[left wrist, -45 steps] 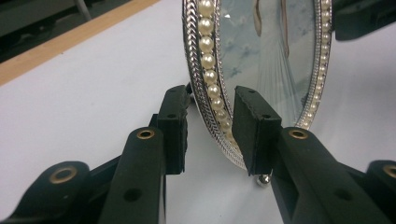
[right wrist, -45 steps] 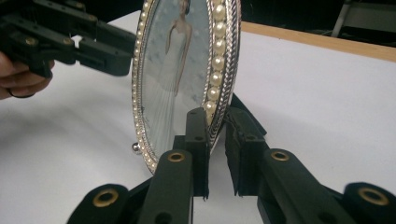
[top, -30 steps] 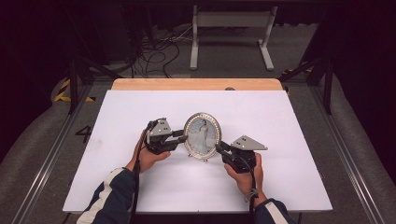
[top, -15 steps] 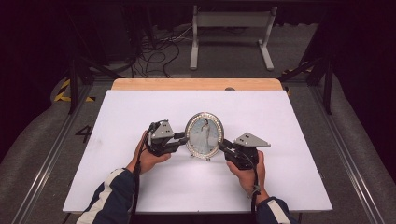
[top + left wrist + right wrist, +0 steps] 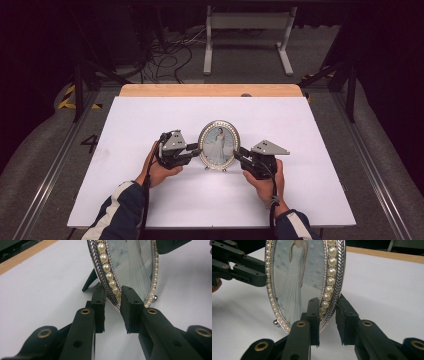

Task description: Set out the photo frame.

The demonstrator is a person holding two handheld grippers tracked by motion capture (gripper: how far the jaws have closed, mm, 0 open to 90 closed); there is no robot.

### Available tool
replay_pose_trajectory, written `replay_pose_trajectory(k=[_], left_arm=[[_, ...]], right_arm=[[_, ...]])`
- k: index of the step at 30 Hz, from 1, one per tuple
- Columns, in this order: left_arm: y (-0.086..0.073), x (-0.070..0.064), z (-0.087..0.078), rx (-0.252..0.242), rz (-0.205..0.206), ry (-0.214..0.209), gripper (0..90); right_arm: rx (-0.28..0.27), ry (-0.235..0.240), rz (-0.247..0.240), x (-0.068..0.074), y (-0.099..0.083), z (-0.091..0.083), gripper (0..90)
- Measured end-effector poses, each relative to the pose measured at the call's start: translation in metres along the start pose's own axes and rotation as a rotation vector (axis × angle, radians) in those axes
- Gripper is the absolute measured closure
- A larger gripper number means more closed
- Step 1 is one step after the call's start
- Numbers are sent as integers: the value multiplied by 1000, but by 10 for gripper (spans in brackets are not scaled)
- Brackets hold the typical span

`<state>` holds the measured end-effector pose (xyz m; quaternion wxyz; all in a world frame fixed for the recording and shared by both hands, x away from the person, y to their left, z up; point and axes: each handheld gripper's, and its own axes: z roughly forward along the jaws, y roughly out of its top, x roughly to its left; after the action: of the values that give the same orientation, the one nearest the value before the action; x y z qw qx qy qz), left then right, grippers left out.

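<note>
Standing upright mid-table, the oval frame (image 5: pixel 219 145) has its rim straddled by the left gripper (image 5: pixel 196 150) and right gripper (image 5: pixel 239 152), both clamped on; bare white table (image 5: pixel 150 120) surrounds the frame.

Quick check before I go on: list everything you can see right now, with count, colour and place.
frame: 1, oval, silver rim with cream pearls, bridal photo inside, upright at table centre on a black rear stand and small ball feet
table: 1, white top, wooden strip along the far edge
floor: grey, with cables and a white metal stand beyond the table
left gripper: 1, black with grey plate, jaws either side of the frame's left rim
right gripper: 1, black with grey plate, jaws either side of the frame's right rim
hands: 2, on the grippers, in dark sleeves with white stripes
</note>
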<state>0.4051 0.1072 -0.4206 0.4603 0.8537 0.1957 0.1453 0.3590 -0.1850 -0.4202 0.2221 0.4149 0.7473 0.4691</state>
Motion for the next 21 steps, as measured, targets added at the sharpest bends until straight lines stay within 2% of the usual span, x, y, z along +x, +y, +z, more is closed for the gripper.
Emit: replay_pose_trajectory(k=[21], left_arm=[[1,-3,-4,28,37,4,763]], right_arm=[[9,0,-30,1,2,3,718]])
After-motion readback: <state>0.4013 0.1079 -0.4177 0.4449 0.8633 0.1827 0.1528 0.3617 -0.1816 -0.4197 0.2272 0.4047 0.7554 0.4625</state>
